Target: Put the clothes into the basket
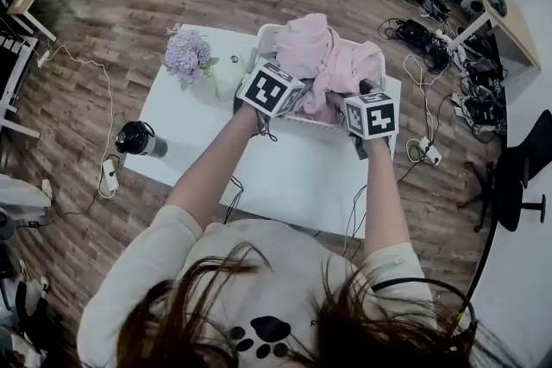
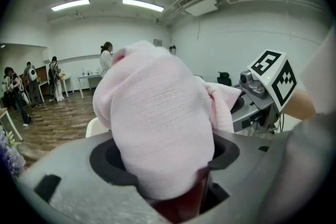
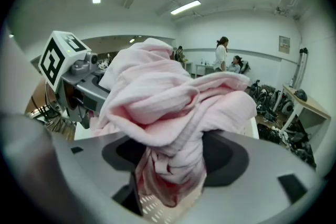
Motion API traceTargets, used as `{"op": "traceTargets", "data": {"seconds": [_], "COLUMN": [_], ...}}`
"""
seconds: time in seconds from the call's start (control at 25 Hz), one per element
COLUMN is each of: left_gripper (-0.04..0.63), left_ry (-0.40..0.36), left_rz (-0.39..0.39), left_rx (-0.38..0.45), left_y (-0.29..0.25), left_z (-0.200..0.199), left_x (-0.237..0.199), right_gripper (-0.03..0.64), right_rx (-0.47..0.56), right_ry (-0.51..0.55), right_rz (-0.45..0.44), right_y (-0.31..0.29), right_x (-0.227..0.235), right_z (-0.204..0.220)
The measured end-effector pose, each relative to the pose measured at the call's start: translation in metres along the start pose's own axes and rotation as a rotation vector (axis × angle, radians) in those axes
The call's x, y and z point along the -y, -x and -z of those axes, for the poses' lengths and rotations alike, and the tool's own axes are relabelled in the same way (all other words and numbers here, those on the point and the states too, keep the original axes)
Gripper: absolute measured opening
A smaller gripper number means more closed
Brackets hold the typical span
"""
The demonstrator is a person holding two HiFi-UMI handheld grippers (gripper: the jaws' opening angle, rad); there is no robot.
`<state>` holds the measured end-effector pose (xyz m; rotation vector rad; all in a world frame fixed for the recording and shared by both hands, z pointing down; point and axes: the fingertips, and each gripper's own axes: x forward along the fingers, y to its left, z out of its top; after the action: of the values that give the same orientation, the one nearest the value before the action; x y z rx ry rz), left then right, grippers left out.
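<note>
Two hand-held grippers, one garment, one basket. Left gripper point(image 2: 176, 199): jaws partly apart, packed with a thick fold of the pink garment point(image 1: 323, 65), which bulges out ahead of them; by the look of it the pads still bear on the cloth. Right gripper point(image 3: 168, 186): jaws likewise partly apart and gripping a twisted, bunched hank of the same garment, with the lattice of the white basket point(image 1: 264, 34) showing just beneath. Both grippers sit at the basket's six o'clock rim, the left at about seven o'clock, the right at about five, both tilted downward. Garment: heaped in the basket at the person's twelve o'clock, its crown standing higher than the rim; whether any part trails over the far side cannot be told. Basket: on the white table point(image 1: 285, 177), towards its far edge. Purple flowers point(image 1: 188, 56): at the basket's nine o'clock, near but apart. Dark bottle point(image 1: 138, 139): on the floor off the table's eight o'clock corner, well clear. Step in hand, as judged: setting the garment down and letting it go. Handling notes: sink both grippers together until the bulk settles below the rim; part both sets of jaws fully and at once, so neither side drags the cloth back out; withdraw towards six o'clock and upward, watching for folds caught on a pad. Risk: the tall heap may slump over the rim; a downward press first would help.
</note>
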<state>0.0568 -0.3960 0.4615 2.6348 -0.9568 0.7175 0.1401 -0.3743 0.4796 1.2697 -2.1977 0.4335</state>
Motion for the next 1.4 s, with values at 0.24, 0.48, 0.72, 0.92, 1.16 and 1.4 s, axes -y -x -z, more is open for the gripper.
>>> {"op": "traceTargets", "data": {"seconds": [0.24, 0.48, 0.72, 0.92, 1.16, 1.4], "left_gripper": [0.357, 0.357, 0.356, 0.174, 0.011, 0.011], "left_ry": [0.054, 0.038, 0.047, 0.046, 0.033, 0.042], "left_rz": [-0.017, -0.052, -0.066, -0.099, -0.128, -0.126], "left_rx": [0.027, 0.087, 0.103, 0.128, 0.171, 0.202], "left_y": [0.013, 0.024, 0.031, 0.035, 0.040, 0.048], "left_z": [0.007, -0.004, 0.003, 0.009, 0.005, 0.005], "left_x": [-0.001, 0.005, 0.012, 0.017, 0.028, 0.040], "right_gripper": [0.304, 0.302, 0.207, 0.025, 0.014, 0.014], "right_rx": [0.078, 0.136, 0.175, 0.224, 0.250, 0.294], "right_ry": [-0.088, -0.077, -0.068, -0.047, -0.045, -0.041], "right_rz": [0.028, 0.022, 0.050, 0.088, 0.099, 0.115], "right_y": [0.029, 0.035, 0.041, 0.050, 0.058, 0.067], "right_x": [0.008, -0.002, -0.014, -0.022, -0.032, -0.040], "right_z": [0.000, -0.009, -0.014, -0.017, -0.014, -0.019]}}
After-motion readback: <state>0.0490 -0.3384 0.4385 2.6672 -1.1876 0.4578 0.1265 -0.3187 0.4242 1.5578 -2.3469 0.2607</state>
